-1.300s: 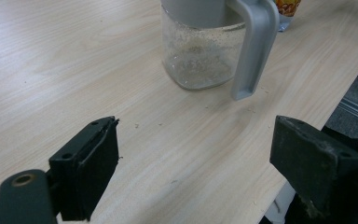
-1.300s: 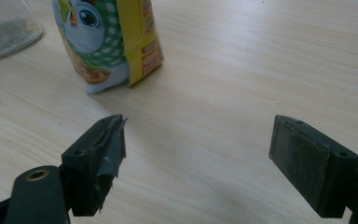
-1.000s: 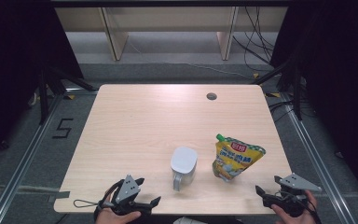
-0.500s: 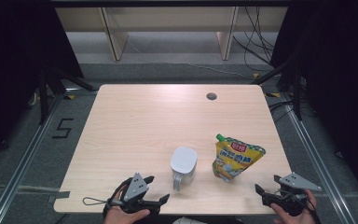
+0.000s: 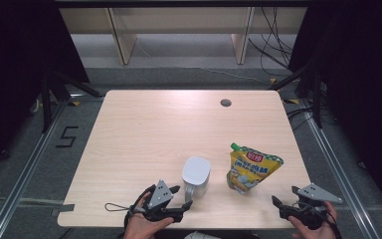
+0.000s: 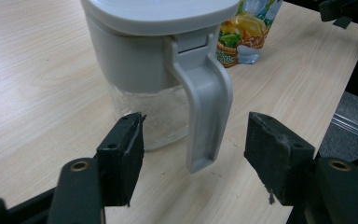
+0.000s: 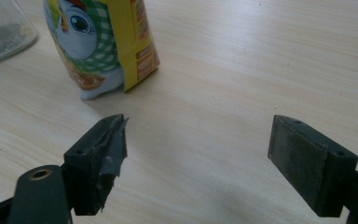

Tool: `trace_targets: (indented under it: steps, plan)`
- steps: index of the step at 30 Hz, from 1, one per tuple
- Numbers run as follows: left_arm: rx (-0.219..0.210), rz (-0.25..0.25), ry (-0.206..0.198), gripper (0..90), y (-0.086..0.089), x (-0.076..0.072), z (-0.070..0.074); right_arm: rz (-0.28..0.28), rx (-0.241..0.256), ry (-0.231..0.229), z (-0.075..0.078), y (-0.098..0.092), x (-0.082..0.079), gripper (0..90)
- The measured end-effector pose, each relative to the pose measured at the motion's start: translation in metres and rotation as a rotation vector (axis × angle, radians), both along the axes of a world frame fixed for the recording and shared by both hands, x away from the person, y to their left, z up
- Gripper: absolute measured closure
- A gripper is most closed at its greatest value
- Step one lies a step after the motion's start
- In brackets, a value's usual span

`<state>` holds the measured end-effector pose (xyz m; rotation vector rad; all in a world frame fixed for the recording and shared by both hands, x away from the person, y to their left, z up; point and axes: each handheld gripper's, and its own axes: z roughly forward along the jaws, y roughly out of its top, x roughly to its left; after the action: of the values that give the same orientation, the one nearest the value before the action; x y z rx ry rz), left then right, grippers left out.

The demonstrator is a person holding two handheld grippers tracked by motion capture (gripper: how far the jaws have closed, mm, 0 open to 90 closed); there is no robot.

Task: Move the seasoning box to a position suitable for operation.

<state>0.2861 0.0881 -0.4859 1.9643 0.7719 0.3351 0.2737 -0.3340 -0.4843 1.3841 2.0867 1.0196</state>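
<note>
A clear jug (image 5: 196, 174) with a grey lid stands near the table's front edge, its handle (image 6: 207, 107) pointing toward me. My left gripper (image 5: 181, 197) is open just in front of it. In the left gripper view the jug (image 6: 140, 60) looms close and the handle hangs between and slightly beyond the open left gripper (image 6: 193, 158), untouched. A yellow stand-up pouch (image 5: 252, 169) with a green cap stands to the jug's right. My right gripper (image 5: 278, 207) is open at the front right corner. The pouch (image 7: 102, 42) sits ahead and left of the right gripper (image 7: 198, 154).
The light wooden table (image 5: 154, 124) has a round cable hole (image 5: 225, 102) at the back right. A floor mark "5" (image 5: 67, 136) lies to the left. Dark frame legs and cables stand around the table. The table's front edge runs right by both hands.
My left gripper has moved right along the front edge up to the jug's handle. The right gripper, the jug and the pouch have stayed put.
</note>
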Motion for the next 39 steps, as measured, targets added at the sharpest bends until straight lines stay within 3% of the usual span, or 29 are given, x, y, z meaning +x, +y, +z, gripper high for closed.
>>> trace_targets:
  steps: [2,3,6,11,12,13,16,17,18,19,20,24,26,27,28,34,35,37,38,39]
  plan:
    - [-0.011,-0.006,0.006,38.7,-0.004,0.002,-0.001,0.010,0.013,0.007,0.000,0.000,0.000,20.5]
    - [-0.002,0.000,0.007,39.7,-0.005,0.002,0.000,-0.021,0.035,0.010,-0.001,0.004,-0.002,20.5]
    - [-0.002,-0.004,-0.012,44.8,-0.009,0.006,-0.002,-0.007,-0.006,0.001,-0.001,0.001,0.001,20.5]
    - [-0.016,-0.013,-0.022,57.3,-0.016,0.010,-0.005,-0.026,0.007,0.013,-0.001,0.004,0.000,20.8]
    - [-0.011,-0.007,-0.023,60.1,-0.017,0.009,-0.005,0.009,-0.009,0.001,-0.001,0.001,0.002,20.9]
    - [0.003,-0.020,-0.033,61.7,-0.016,0.010,-0.005,0.019,0.009,0.007,-0.001,0.001,0.001,20.9]
    - [-0.008,-0.019,-0.035,67.3,-0.018,0.008,-0.005,0.020,0.009,0.006,-0.001,0.001,0.001,21.0]
    - [0.001,-0.017,-0.035,67.3,-0.018,0.007,-0.005,0.005,-0.021,-0.007,-0.002,0.001,0.003,21.0]
    - [0.006,-0.031,-0.043,67.7,-0.017,0.008,-0.004,0.008,-0.012,-0.001,-0.002,0.001,0.002,20.9]
    - [-0.018,-0.015,-0.021,67.8,-0.016,0.008,-0.005,0.021,0.011,0.007,-0.002,0.000,0.001,20.9]
    - [0.001,-0.010,-0.026,67.8,-0.014,0.008,-0.004,0.020,0.008,0.005,-0.002,0.000,0.002,20.9]
    - [-0.008,-0.007,-0.027,67.9,-0.003,0.011,-0.004,-0.004,-0.025,-0.004,-0.002,0.001,0.002,20.8]
    - [0.010,-0.006,-0.024,67.9,0.002,0.011,-0.003,-0.002,-0.024,-0.006,-0.002,0.001,0.002,20.8]
    - [0.032,-0.018,-0.043,67.9,0.009,0.014,-0.002,0.011,-0.005,0.003,-0.002,0.000,0.002,20.8]
    - [0.032,-0.018,-0.043,67.9,0.009,0.014,-0.002,-0.017,-0.006,0.003,-0.003,0.002,0.001,20.8]
    - [0.035,0.035,-0.041,67.9,0.027,0.020,-0.002,0.012,-0.022,-0.004,-0.002,0.000,0.001,20.9]
    - [0.047,0.033,-0.059,67.8,0.031,0.023,-0.002,-0.014,0.007,0.009,-0.002,0.003,0.000,20.9]
    - [0.056,0.039,-0.068,67.8,0.034,0.025,-0.002,-0.015,0.009,0.018,-0.002,0.004,0.000,20.9]
    - [0.041,0.057,-0.061,67.7,0.034,0.026,-0.003,-0.014,0.009,0.018,-0.002,0.004,0.000,20.9]
    - [0.059,0.062,-0.077,67.6,0.037,0.027,-0.003,-0.011,0.016,0.017,-0.002,0.004,0.000,21.0]
